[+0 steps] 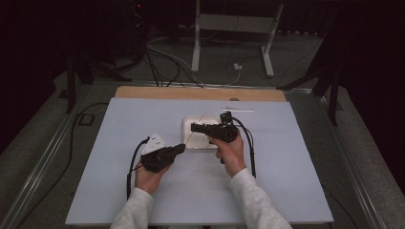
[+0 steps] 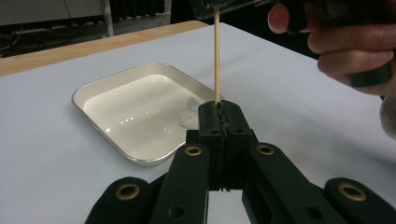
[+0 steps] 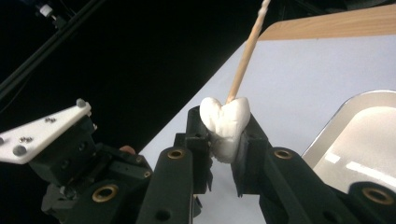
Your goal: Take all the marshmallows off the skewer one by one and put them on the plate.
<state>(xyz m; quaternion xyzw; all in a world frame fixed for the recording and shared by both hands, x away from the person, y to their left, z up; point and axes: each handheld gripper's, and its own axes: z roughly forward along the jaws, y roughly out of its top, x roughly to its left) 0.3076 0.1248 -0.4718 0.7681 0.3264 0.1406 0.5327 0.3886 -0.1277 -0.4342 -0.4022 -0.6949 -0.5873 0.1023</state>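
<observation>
Over the pale counter in the high view, two black grippers meet at one white square tray. Left gripper view: its fingers are pinched tight on one thin wooden skewer standing upright beside the glossy tray. Right gripper view: its fingers squeeze one soft, puckered marshmallow — the skewer runs into it.

no readable text, labels or signs
</observation>
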